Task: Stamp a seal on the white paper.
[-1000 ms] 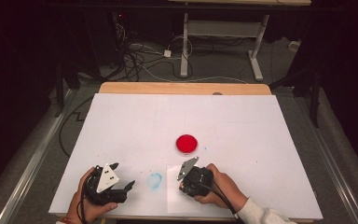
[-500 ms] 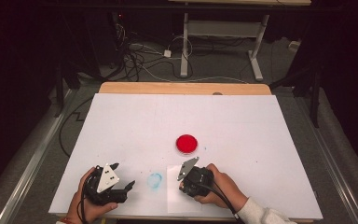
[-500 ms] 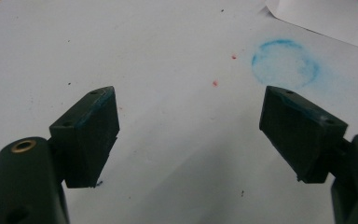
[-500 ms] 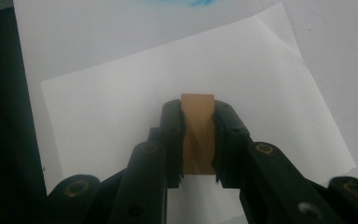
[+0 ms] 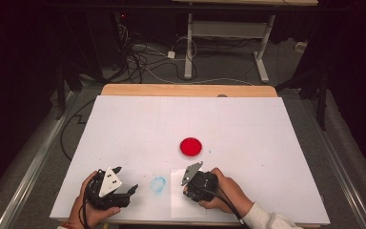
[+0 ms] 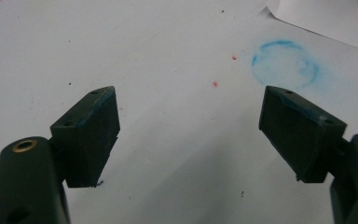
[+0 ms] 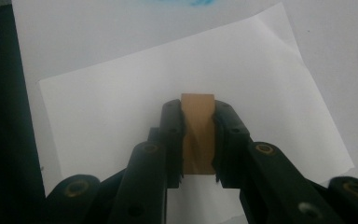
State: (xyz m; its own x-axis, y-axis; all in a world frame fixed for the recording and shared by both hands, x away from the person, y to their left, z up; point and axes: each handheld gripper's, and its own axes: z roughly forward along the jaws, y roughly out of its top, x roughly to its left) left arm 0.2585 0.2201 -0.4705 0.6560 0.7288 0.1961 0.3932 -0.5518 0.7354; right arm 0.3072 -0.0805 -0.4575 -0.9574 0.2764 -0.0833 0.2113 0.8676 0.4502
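Observation:
My right gripper (image 7: 197,111) is shut on a small tan wooden block (image 7: 197,128), held upright just above a loose white sheet of paper (image 7: 121,102). In the high view that gripper (image 5: 189,188) sits at the table's front, over the paper (image 5: 178,198). A smudged blue ring (image 5: 158,183) marks the white table cover (image 5: 248,124) between the two hands. My left gripper (image 5: 127,178) rests at the front left with its jaws wide apart and nothing between them. Its own view shows the left gripper (image 6: 191,116) facing the blue ring (image 6: 285,64). A round red disc (image 5: 191,147) lies just beyond the right hand.
A wooden strip (image 5: 186,90) edges the table's far side. Past it, cables (image 5: 138,52) and a white desk frame (image 5: 228,33) are on the floor. Metal rails (image 5: 31,167) run along both sides of the table. Small red specks (image 6: 214,84) dot the cover.

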